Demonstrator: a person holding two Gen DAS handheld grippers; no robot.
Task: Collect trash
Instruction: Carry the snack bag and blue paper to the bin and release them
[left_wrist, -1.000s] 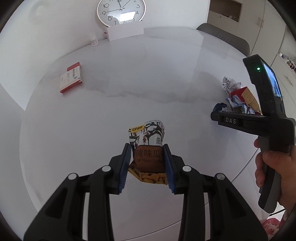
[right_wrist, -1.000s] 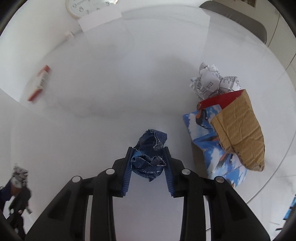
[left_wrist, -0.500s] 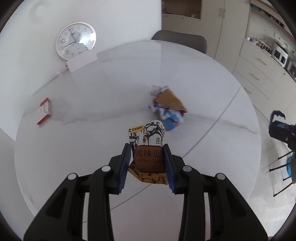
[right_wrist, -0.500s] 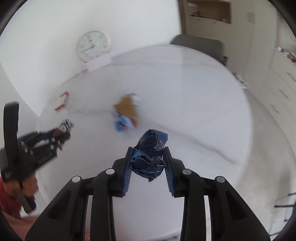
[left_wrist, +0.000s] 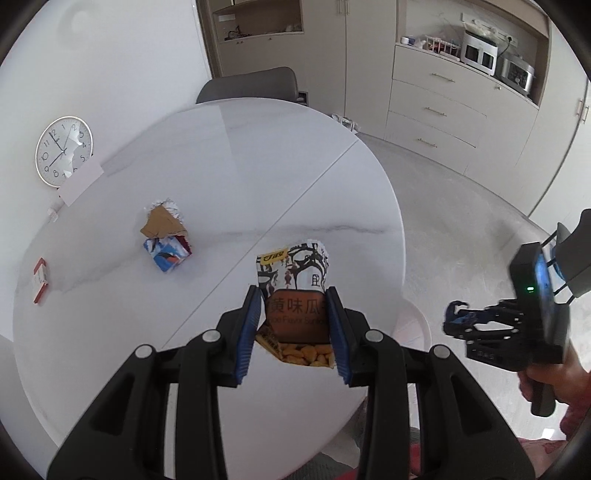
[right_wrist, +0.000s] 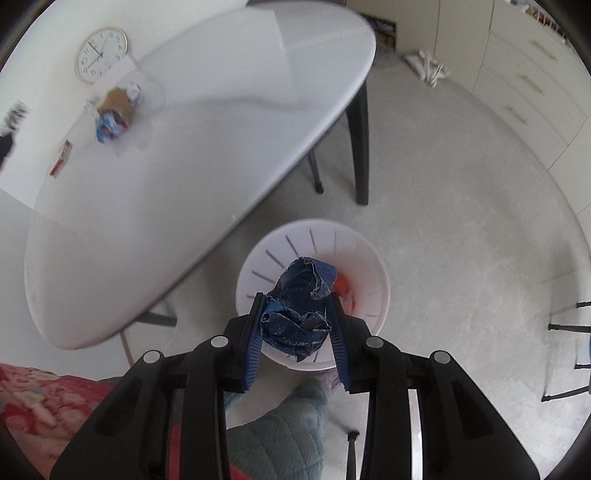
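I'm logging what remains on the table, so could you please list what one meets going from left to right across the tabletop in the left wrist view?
red and white box → torn cardboard and blue wrapper pile → snack packet clamped in the left gripper.

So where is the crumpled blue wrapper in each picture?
Left wrist view: the crumpled dark blue wrapper shows small at the far right, at the tip of the right tool, off the table's edge.
Right wrist view: bottom centre, pinched in that tool, above the round white slotted bin.
Shared landmark: the round white wall clock.
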